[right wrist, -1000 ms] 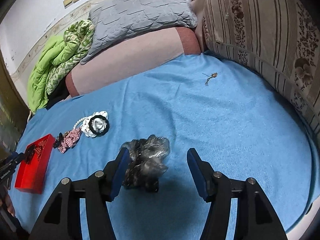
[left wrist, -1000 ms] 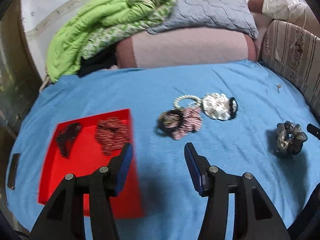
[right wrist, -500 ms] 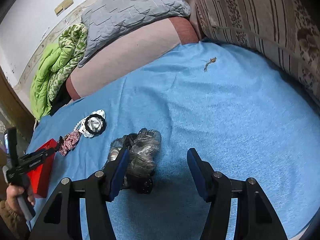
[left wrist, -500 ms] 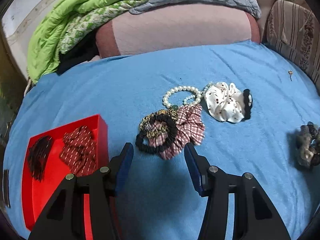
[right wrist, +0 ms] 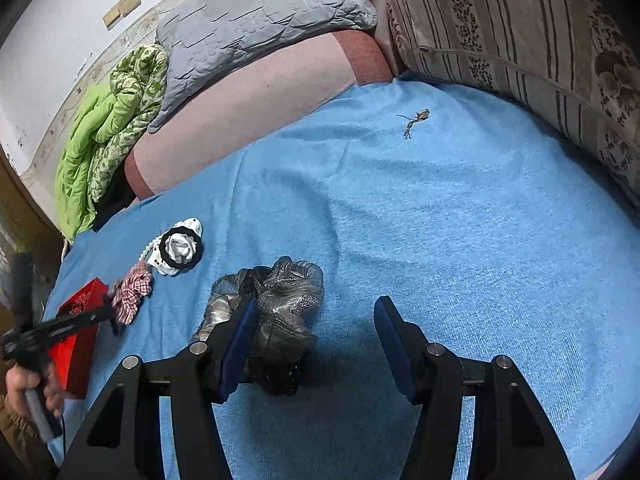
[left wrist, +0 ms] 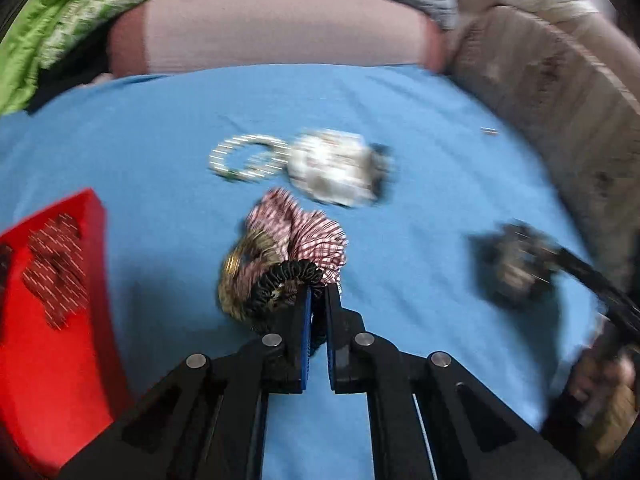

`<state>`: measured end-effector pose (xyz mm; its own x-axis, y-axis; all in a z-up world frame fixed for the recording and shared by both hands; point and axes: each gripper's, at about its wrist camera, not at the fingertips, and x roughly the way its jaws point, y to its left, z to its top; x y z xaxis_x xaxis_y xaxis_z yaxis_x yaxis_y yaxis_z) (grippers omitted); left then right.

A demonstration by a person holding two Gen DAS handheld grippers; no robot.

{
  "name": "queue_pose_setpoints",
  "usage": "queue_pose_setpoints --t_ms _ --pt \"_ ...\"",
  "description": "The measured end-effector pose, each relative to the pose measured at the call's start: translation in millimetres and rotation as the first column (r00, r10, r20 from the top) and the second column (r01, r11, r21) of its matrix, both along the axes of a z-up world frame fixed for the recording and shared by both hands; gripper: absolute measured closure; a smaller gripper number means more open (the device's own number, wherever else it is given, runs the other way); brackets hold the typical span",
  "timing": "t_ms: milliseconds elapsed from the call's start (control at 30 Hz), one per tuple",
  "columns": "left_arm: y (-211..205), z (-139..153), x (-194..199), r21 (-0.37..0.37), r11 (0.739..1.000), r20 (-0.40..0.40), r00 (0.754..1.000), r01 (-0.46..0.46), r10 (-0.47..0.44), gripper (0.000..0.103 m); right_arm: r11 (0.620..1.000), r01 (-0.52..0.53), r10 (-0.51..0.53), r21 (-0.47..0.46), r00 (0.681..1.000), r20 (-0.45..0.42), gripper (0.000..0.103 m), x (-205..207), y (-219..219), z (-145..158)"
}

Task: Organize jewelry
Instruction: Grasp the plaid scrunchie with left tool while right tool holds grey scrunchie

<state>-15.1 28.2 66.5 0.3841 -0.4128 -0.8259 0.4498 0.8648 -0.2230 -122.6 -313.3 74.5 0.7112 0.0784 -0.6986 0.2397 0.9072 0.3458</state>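
Black scrunchie (left wrist: 287, 280): a ruffled black loop lying on the blue sheet (left wrist: 420, 208), near centre in the left wrist view. My left gripper (left wrist: 316, 300) has its blue pads almost together, pinching the near right edge of this loop. The loop rests on top of a leopard scrunchie (left wrist: 236, 276) and touches a red-checked scrunchie (left wrist: 304, 228) just beyond it; the three form one small heap.

Far of the heap lies a pearl bracelet (left wrist: 244, 158), and just right of it a white dotted scrunchie (left wrist: 332, 172) with a black band (left wrist: 380, 168) at its right side. All are blurred in the left view. In the right wrist view the black band (right wrist: 180, 248) sits ringed on the white scrunchie.

Left of the heap stands a red tray (left wrist: 60, 360). It holds a red patterned scrunchie (left wrist: 56, 268); a dark item at the tray's left edge cannot be identified.

Right of the heap, well apart, lies a dark metallic scrunchie (right wrist: 280, 312). My right gripper (right wrist: 316, 344) is wide open and holds nothing. Its left finger (right wrist: 236, 344) is over the scrunchie's left part, and I cannot tell whether it touches it; the right finger is clear of the scrunchie, over bare sheet.

Far right on the sheet lies a small pendant (right wrist: 416, 118), alone. Beyond the sheet: a pink bolster (right wrist: 248, 120), a grey pillow (right wrist: 256, 16), a green quilt (right wrist: 108, 128) at far left, and a striped cushion (right wrist: 520, 40) at right.
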Motion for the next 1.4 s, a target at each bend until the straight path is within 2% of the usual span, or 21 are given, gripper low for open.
queue_pose_setpoints --t_ms 67,167,267,433,500,533,633,767,833,900,1067,1133,1200,1233,1267,1300,1333,1367,1400 --pt "-1.8 5.4 -19.6 -0.047 0.997 -0.021 0.998 0.056 -0.057 0.096 1.0 0.004 -0.004 0.002 1.0 0.003 0.038 -1.4 -0.8 0.7" --pt "-1.6 6.5 -43.6 -0.022 0.997 -0.016 0.997 0.078 -0.079 0.09 1.0 0.008 -0.008 0.009 1.0 0.005 0.039 -3.7 -1.4 0.9" --pt "6.9 5.1 -52.2 0.043 0.999 0.021 0.999 0.026 -0.027 0.088 1.0 0.012 -0.013 0.019 1.0 0.009 0.038 -6.5 -2.8 1.3" --pt "38.2 12.3 -46.3 0.018 0.994 0.028 0.994 -0.107 0.107 0.088 0.999 0.031 -0.032 0.025 0.999 0.03 0.035 -12.5 -6.0 4.8" --pt "39.3 14.4 -41.0 -0.004 0.993 0.014 0.993 -0.117 0.117 0.088 0.999 0.036 -0.037 0.027 0.999 0.037 0.034 -14.3 -5.9 5.8" --pt "36.8 15.8 -39.5 -0.011 0.993 0.01 0.993 -0.117 0.117 0.084 0.999 0.035 -0.036 0.028 0.999 0.036 0.033 -14.2 -5.4 5.8" --pt "21.5 22.1 -36.5 -0.018 0.995 0.031 0.995 -0.098 0.099 0.062 0.999 0.027 -0.028 0.034 0.999 0.03 0.033 -13.1 -3.1 4.8" --pt "-18.9 27.6 -33.3 -0.029 1.0 0.05 0.999 -0.01 0.011 0.06 1.0 0.018 -0.018 0.026 0.999 0.031 0.033 -13.7 -0.7 4.6" --pt "-44.9 24.6 -33.1 0.011 0.998 0.053 0.997 0.064 -0.064 0.057 1.0 0.013 -0.014 0.026 1.0 0.027 0.033 -13.4 -0.7 3.4" --pt "-69.5 15.4 -31.9 0.084 0.989 0.056 0.99 0.124 -0.129 0.057 0.999 0.005 -0.005 0.033 1.0 0.019 0.033 -11.5 -0.2 1.2" --pt "-91.7 -13.7 -18.8 0.184 0.972 0.013 0.988 0.149 -0.154 0.057 0.999 -0.027 0.027 0.027 1.0 0.005 0.032 -5.5 5.1 -4.2" --pt "-91.2 -23.2 -14.4 0.201 0.97 -0.011 0.99 0.138 -0.138 0.057 0.999 -0.041 0.041 0.03 0.999 0.002 0.031 -0.9 8.2 -7.6" --pt "-90.8 -28.4 -13.5 0.21 0.968 -0.028 0.991 0.135 -0.132 0.087 0.998 -0.053 0.053 0.042 0.999 -0.007 0.031 5.4 11.0 -12.2" --pt "-90.8 -30.2 -13.8 0.21 0.968 -0.039 0.99 0.138 -0.133 0.098 0.997 -0.058 0.058 0.049 0.998 -0.015 0.031 9.9 12.5 -15.6" --pt "-89.8 -28.8 -14.7 0.2 0.97 -0.042 0.991 0.136 -0.13 0.098 0.997 -0.061 0.062 0.054 0.998 -0.02 0.031 12.3 13.3 -17.7" --pt "-87.7 -24.6 -16.8 0.179 0.975 -0.032 0.991 0.13 -0.127 0.098 0.996 -0.067 0.069 0.064 0.997 -0.024 0.035 14.7 13.7 -20.1" --pt "-86.3 -20.6 -18.1 0.156 0.98 -0.026 0.992 0.126 -0.124 0.099 0.994 -0.074 0.076 0.078 0.997 -0.026 0.043 16.0 13.7 -22.1" --pt "-82.5 -12.3 -20.2 0.108 0.987 -0.025 0.993 0.118 -0.116 0.099 0.993 -0.082 0.085 0.087 0.996 -0.031 0.068 16.8 14.3 -23.1" --pt "-79.9 -7.6 -21.4 0.076 0.991 -0.026 0.993 0.113 -0.111 0.099 0.992 -0.089 0.092 0.092 0.995 -0.033 0.082 16.9 14.7 -23.3"
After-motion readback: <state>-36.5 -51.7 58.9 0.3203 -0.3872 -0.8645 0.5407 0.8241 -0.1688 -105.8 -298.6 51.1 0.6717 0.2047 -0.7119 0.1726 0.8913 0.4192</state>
